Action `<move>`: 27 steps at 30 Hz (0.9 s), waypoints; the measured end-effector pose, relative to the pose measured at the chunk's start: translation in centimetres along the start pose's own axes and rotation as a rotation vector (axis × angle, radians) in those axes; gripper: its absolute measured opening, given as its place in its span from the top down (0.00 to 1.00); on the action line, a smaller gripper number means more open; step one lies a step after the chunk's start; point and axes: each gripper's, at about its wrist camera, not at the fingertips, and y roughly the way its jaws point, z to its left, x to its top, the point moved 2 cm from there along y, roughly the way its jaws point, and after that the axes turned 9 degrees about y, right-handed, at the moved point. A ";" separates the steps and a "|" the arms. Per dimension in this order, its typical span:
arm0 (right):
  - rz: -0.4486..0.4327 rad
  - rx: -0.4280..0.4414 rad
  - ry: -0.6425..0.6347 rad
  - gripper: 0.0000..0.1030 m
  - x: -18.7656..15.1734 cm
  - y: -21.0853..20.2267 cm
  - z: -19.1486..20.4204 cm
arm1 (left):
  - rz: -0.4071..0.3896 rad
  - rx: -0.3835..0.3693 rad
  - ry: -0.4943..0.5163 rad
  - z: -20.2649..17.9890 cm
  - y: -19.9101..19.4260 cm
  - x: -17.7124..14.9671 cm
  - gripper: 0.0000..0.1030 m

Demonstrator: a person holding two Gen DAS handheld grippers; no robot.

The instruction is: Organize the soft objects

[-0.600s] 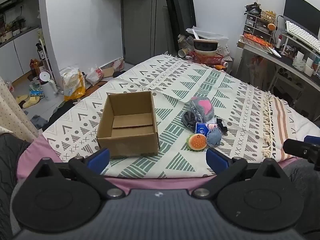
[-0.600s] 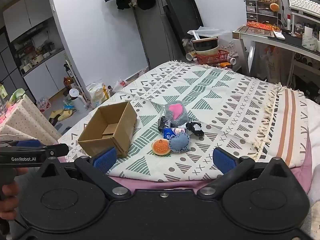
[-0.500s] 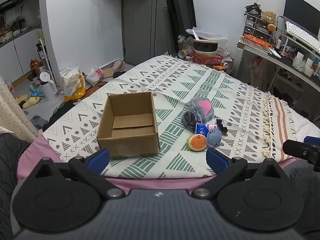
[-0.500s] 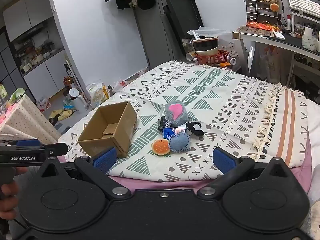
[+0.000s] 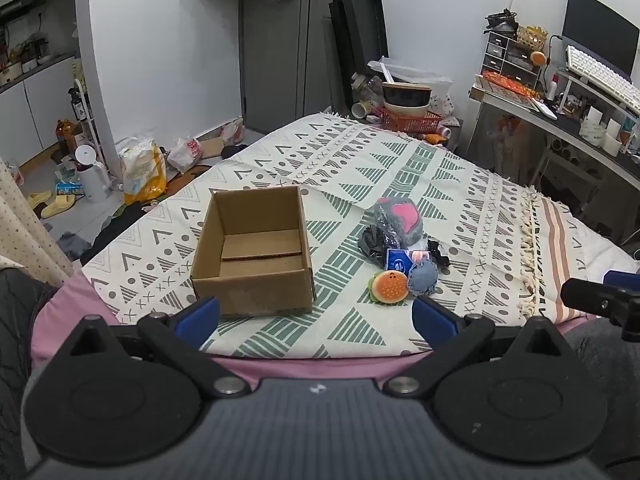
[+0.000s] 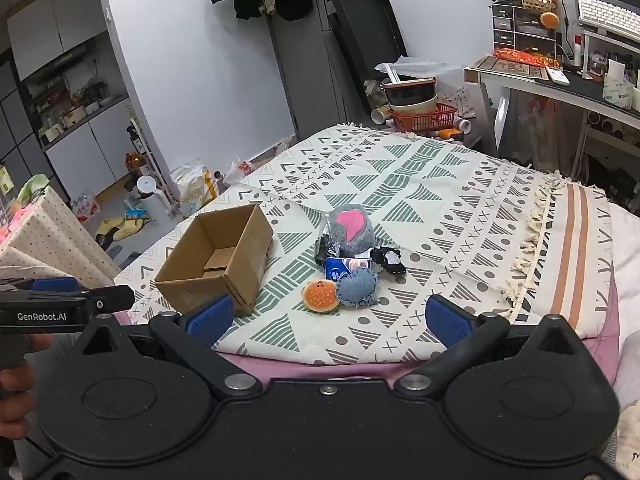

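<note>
both hand-held grippers, left (image 5: 316, 314) and right (image 6: 326, 318), had their jaws wide apart and held nothing. soft toys (image 6: 352, 264) lay piled near the bed's (image 6: 460, 184) front edge, beside the box (image 6: 216, 260), straight ahead of the right one, which looked nearer.

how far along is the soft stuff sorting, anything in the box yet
Nothing done: the cardboard box is empty. Nothing in hand: the left gripper and right gripper hover with jaws open. Left: the whole pile, burger toy, denim cushion, grey heart plush.
</note>
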 end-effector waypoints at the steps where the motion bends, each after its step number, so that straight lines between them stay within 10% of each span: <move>1: -0.001 0.000 0.000 0.00 0.0 0.0 0.0 | 0.000 -0.001 0.000 0.0 0.0 0.0 0.01; 27: 0.003 0.000 -0.007 0.00 0.3 -0.1 0.1 | -0.029 -0.024 0.008 -0.2 -0.3 0.1 0.01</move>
